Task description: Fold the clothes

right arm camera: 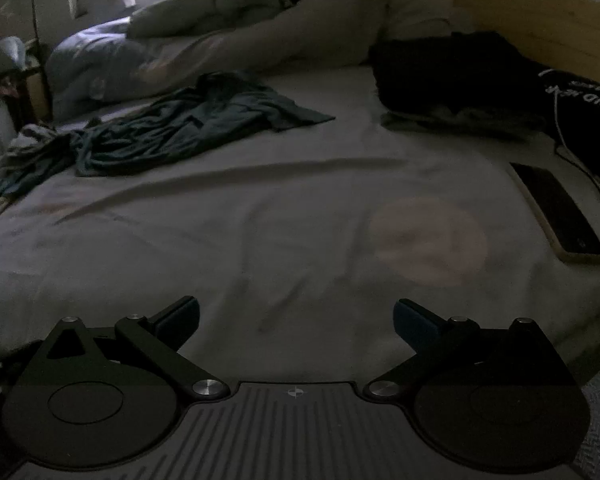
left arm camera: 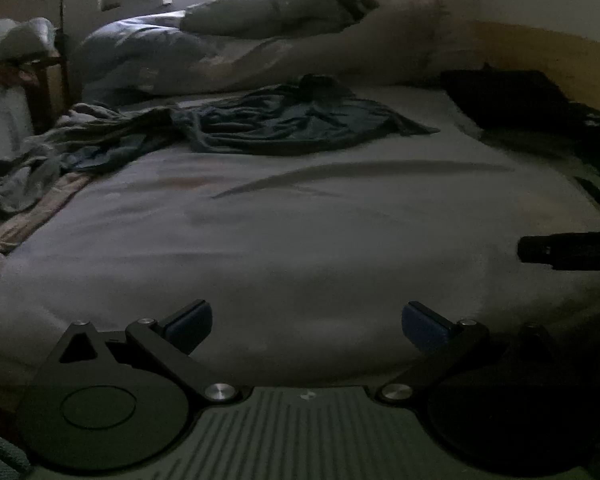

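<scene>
Judging from the dim room, little of the folding is seen to be done: a crumpled teal garment (right arm camera: 188,128) is left unfolded at the upper left of the bed sheet (right arm camera: 260,240), with more loose clothes (left arm camera: 28,176) heaped at the left edge. A dark stack (right arm camera: 452,76), possibly folded, is seen at the upper right, near a phone (right arm camera: 556,216). Both the left gripper (left arm camera: 306,320) and the right gripper (right arm camera: 296,318) are held spread wide over bare sheet, nothing being gripped.
</scene>
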{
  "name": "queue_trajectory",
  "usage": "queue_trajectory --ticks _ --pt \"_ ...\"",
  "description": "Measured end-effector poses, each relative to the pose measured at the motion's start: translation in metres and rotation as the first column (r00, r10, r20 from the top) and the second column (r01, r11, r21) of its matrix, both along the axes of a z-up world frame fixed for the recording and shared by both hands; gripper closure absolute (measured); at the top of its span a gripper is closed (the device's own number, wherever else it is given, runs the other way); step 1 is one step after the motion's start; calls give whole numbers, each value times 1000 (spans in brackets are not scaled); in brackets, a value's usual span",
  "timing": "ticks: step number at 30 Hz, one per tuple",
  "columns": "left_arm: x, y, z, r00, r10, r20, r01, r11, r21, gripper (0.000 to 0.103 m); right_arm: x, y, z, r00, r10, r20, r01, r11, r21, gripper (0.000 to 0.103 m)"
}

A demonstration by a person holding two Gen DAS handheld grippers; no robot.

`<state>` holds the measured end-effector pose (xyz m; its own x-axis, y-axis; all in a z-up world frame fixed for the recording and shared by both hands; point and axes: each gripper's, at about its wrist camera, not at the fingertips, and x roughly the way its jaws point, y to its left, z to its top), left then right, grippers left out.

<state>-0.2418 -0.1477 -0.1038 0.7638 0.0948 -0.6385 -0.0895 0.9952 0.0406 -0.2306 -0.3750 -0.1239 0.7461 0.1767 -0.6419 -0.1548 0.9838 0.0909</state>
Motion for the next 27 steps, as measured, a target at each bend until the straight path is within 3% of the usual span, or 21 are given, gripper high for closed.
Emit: queue_trajectory --ticks 10,27 --pt "0 2 4 1000 -11 28 11 1000 -12 0 -7 17 1 997 78 28 -75 993 -87 0" --pt "1 6 2 1000 -18 25 19 999 -44 0 -10 24 1 995 99 32 -95 989 -117 0"
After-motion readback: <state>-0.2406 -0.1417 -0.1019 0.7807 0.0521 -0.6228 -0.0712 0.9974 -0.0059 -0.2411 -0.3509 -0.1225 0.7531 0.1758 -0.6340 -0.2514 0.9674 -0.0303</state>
